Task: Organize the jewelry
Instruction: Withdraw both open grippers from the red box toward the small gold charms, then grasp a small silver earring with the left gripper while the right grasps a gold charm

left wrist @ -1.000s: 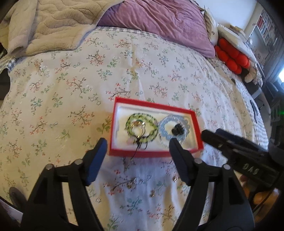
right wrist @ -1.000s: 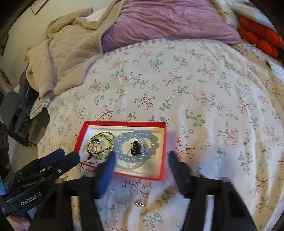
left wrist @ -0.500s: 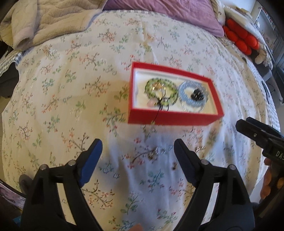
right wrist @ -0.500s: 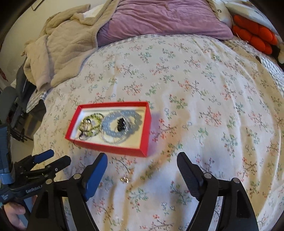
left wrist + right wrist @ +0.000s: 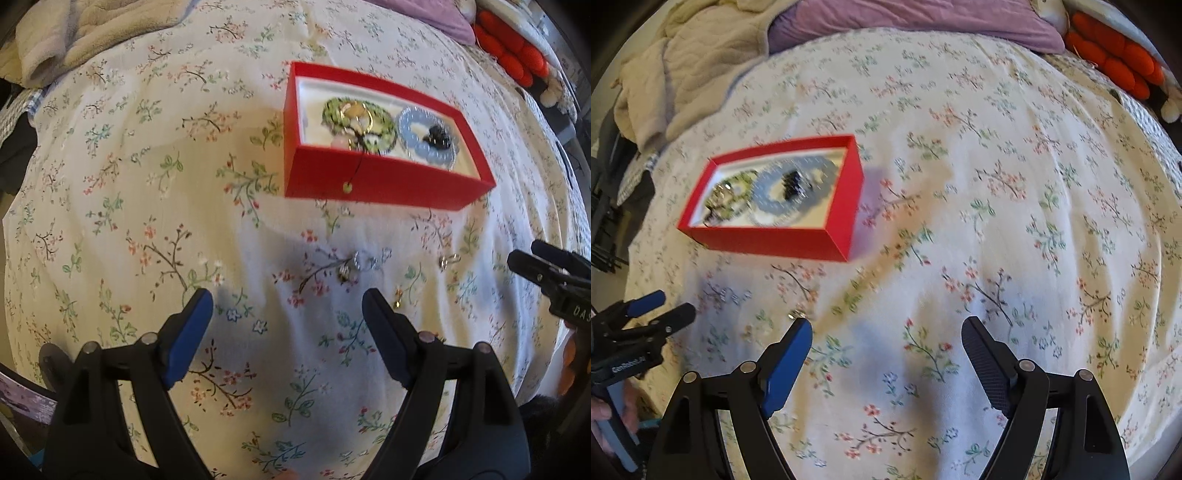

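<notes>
Both grippers, left gripper (image 5: 284, 306) and right gripper (image 5: 886, 334), hover agape, empty. Red box (image 5: 376, 184) holds bracelets mid-bed; loose rings (image 5: 360, 262) lie nearer the bed's front edge. Next: pinch one ring.

Bed (image 5: 155, 206) in front of me, covered by a white sheet printed with small flowering twigs. Lying directly on it:

- open rectangular red cardboard box (image 5: 373, 184) (image 5: 775, 238), mid-bed;
- small loose pieces near the box's front wall: a silvery cluster (image 5: 360, 263), a small ring-like piece (image 5: 447, 260), a tiny gold-toned piece (image 5: 398, 298); details too small to resolve;
- crumpled beige quilted blanket (image 5: 679, 70), far left;
- purple pillow (image 5: 908, 18), at the head;
- orange-red segmented cushion (image 5: 1115, 59), far right.
</notes>
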`<state>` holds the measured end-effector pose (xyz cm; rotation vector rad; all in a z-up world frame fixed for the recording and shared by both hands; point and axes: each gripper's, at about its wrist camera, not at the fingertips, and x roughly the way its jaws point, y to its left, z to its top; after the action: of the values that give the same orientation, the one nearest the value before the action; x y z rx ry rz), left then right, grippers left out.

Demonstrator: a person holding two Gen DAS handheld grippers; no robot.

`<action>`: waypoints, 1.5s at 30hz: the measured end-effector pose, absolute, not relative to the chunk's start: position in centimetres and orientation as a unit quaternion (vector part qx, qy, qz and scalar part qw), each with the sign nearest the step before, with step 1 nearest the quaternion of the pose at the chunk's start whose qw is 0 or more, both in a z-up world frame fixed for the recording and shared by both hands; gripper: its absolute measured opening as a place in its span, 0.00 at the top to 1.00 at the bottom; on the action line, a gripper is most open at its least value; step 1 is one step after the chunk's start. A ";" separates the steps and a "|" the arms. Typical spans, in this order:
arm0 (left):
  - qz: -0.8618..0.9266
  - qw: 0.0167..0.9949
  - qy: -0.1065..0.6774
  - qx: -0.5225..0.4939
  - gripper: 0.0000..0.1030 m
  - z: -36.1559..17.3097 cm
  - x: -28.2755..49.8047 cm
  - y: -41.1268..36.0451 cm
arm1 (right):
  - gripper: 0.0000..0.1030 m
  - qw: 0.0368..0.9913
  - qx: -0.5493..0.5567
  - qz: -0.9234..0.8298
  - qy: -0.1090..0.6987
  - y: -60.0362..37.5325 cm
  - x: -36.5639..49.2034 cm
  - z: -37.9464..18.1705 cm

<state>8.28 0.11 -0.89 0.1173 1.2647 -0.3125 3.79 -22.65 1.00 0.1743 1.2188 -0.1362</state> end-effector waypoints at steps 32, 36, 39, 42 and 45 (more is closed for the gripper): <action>-0.303 0.837 0.418 0.183 0.47 -3.7 5.0 -2.5 | 0.18 0.859 -0.039 0.013 0.510 -16.7 2.5 -4.3; -0.315 0.830 0.419 0.189 0.58 -3.6 5.0 -3.3 | 0.18 0.859 -0.040 0.012 0.510 -16.8 2.5 -4.3; -0.323 0.825 0.419 0.196 0.63 -3.7 5.1 -3.7 | 0.18 0.859 -0.040 0.012 0.510 -16.6 2.4 -4.3; -0.326 0.824 0.419 0.198 0.65 -3.7 5.0 -3.9 | 0.18 0.859 -0.039 0.013 0.511 -16.8 2.6 -4.3; -0.329 0.823 0.417 0.204 0.70 -3.7 5.0 -4.2 | 0.18 0.859 -0.039 0.013 0.511 -16.9 2.6 -4.3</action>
<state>5.01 -4.21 -3.68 0.4345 0.8863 -0.6997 2.61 -16.86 -4.29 -0.0814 1.0731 0.0274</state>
